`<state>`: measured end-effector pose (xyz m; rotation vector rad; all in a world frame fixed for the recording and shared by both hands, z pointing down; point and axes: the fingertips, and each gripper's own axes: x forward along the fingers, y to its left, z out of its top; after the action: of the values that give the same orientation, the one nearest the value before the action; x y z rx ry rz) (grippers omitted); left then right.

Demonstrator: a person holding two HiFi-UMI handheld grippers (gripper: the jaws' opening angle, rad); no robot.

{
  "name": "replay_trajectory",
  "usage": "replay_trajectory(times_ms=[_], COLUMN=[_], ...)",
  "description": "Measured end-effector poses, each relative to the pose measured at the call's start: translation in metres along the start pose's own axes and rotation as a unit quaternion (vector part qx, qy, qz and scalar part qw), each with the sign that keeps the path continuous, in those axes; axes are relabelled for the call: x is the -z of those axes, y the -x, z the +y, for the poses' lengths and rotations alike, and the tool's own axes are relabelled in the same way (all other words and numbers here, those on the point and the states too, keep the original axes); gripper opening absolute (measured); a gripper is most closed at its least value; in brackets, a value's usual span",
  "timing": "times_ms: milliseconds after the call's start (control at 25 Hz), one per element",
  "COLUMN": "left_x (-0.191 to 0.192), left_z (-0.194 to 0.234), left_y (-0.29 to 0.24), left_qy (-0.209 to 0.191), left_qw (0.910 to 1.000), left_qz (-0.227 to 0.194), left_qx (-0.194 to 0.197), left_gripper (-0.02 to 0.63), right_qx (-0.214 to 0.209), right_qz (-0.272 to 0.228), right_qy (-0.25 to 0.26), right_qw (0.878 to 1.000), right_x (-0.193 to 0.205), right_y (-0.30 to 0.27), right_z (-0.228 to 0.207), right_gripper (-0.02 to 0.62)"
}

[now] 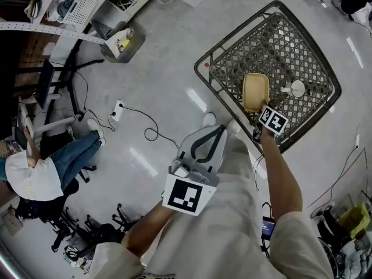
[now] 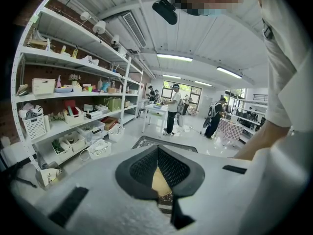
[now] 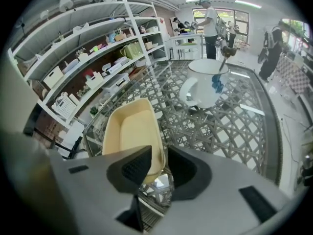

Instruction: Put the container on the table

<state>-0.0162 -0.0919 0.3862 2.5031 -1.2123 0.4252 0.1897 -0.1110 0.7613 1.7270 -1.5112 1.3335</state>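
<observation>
A pale yellow oblong container [image 1: 256, 90] lies open side up on the woven metal table [image 1: 290, 45]. My right gripper [image 1: 260, 116] hangs over its near end, pointing steeply down. In the right gripper view the container [image 3: 132, 131] has its near rim between the jaws of the right gripper [image 3: 159, 155], which stand apart without pressing on it. My left gripper [image 1: 224, 128] is held in the air in front of the body, short of the table, its jaws together and empty. In the left gripper view its tips [image 2: 157, 151] meet.
A white mug [image 1: 296, 88] stands on the table to the right of the container. Cables and a power strip [image 1: 117, 110] lie on the grey floor. A seated person [image 1: 40, 173] and office chairs are at the left, shelves [image 1: 75, 4] at the back.
</observation>
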Motion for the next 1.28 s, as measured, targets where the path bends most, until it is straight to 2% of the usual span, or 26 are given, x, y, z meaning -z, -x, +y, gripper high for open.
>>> replay_trajectory(times_ms=[360, 560, 760, 960, 1280], left_x=[-0.009, -0.021, -0.03, -0.036, -0.046], left_z=[-0.006, -0.007, -0.008, -0.009, -0.017], left_y=[0.001, 0.003, 0.006, 0.012, 0.021], left_qy=[-0.004, -0.005, -0.008, -0.006, -0.004], left_qw=[0.9999, 0.9996, 0.9991, 0.9987, 0.9978], left_qz=[-0.014, -0.029, -0.041, -0.05, -0.065], left_qx=[0.006, 0.005, 0.005, 0.003, 0.01], left_gripper=[0.023, 0.023, 0.023, 0.023, 0.023], right_qx=[-0.03, -0.038, -0.066, -0.08, -0.102], right_qz=[-0.074, -0.132, -0.189, -0.243, -0.323], right_qy=[0.039, 0.055, 0.073, 0.096, 0.096], right_qw=[0.996, 0.989, 0.977, 0.962, 0.936], right_x=[-0.04, -0.065, -0.085, -0.104, -0.129], right_y=[0.038, 0.082, 0.136, 0.191, 0.282], right_z=[0.016, 0.033, 0.055, 0.073, 0.09], right_gripper=[0.119, 0.074, 0.04, 0.032, 0.029])
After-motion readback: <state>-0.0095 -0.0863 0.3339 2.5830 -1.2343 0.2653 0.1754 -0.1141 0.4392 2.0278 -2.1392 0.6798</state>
